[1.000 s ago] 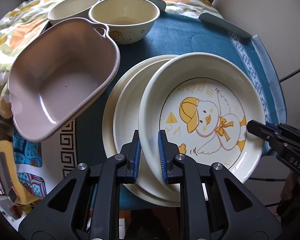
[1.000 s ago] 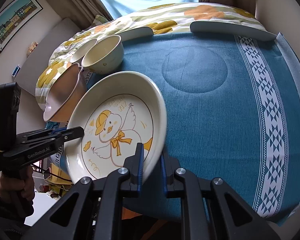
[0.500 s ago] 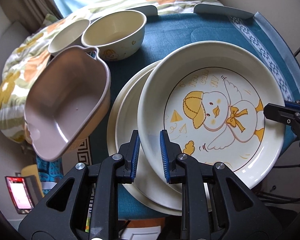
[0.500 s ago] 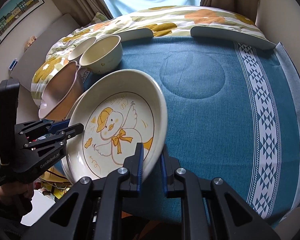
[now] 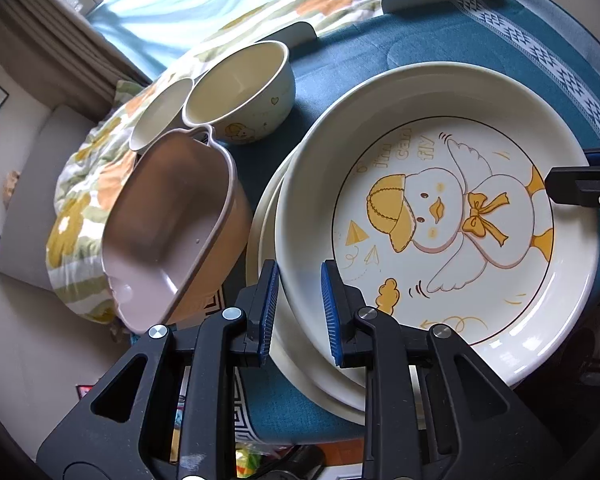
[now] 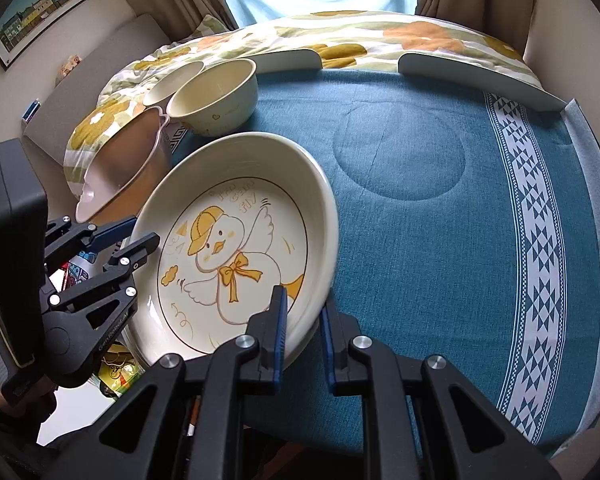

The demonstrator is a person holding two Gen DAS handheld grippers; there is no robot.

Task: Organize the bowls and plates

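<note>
A cream duck plate (image 5: pixel 440 216) is held tilted over two stacked cream plates (image 5: pixel 296 360) on the blue cloth. My left gripper (image 5: pixel 298 312) is shut on its near rim. My right gripper (image 6: pixel 303 332) is shut on the opposite rim of the duck plate (image 6: pixel 236 248); its fingers show in the left wrist view (image 5: pixel 580 192). A pink handled bowl (image 5: pixel 168 224) leans at the left. A cream duck bowl (image 5: pixel 240 92) and a smaller cream bowl (image 5: pixel 160 112) stand behind it.
The blue tablecloth (image 6: pixel 440 200) with a white patterned border (image 6: pixel 540 216) covers the table's right side. A floral duvet (image 6: pixel 340 44) lies beyond the far edge. Two white curved pieces (image 6: pixel 472 76) sit on that far edge.
The duck plate has risen and tilted up, held by both grippers, and has come closer to the left wrist camera. The stack, pink bowl and cream bowls have not moved.
</note>
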